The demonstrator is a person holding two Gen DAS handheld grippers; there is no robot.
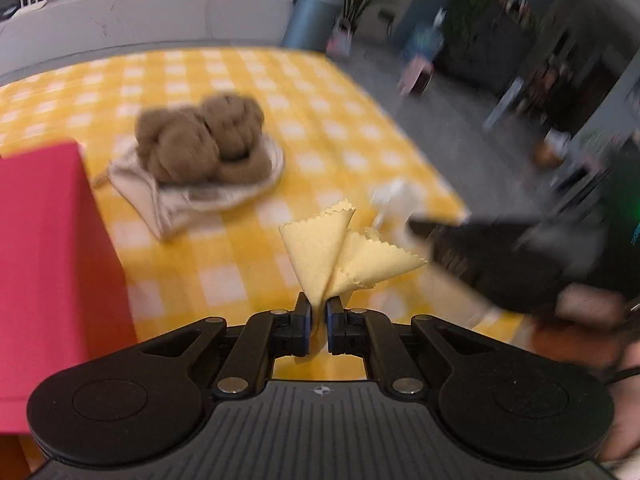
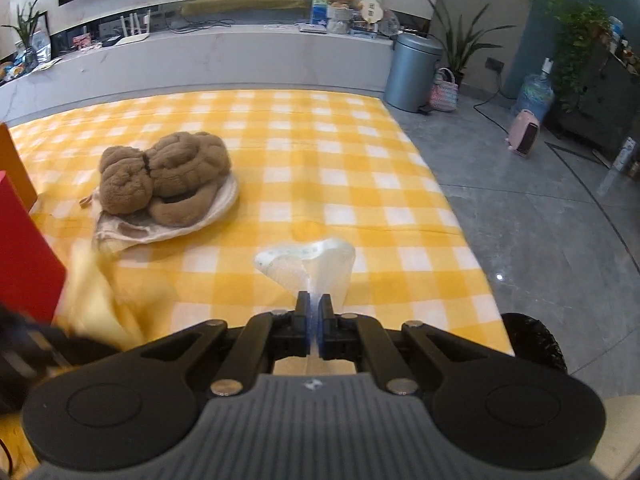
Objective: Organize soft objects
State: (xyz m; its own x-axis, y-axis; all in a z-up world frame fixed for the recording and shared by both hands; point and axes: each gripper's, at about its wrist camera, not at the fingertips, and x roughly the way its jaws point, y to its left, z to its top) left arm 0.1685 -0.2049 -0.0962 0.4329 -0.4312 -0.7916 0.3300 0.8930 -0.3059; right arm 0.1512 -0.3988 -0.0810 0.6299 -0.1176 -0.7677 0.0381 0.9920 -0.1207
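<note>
My left gripper (image 1: pixel 319 312) is shut on a pale yellow cloth (image 1: pixel 320 256) with zigzag edges, held above the yellow checked table (image 1: pixel 320 120). My right gripper (image 2: pixel 314 310) is shut on a clear plastic bag (image 2: pixel 316 258) over the table's near right part. The right gripper shows blurred at the right of the left wrist view (image 1: pixel 500 256). The yellow cloth shows blurred at the lower left of the right wrist view (image 2: pixel 92 300). A brown plush toy (image 1: pixel 200 142) (image 2: pixel 164 178) lies on a white cloth bag (image 1: pixel 160 196) (image 2: pixel 132 232) farther back on the left.
A red box (image 1: pixel 52 260) (image 2: pixel 24 256) stands at the table's left side, with an orange box (image 2: pixel 14 164) behind it. The table's right edge drops to a grey floor (image 2: pixel 540 220). A grey bin (image 2: pixel 414 72) stands beyond the table.
</note>
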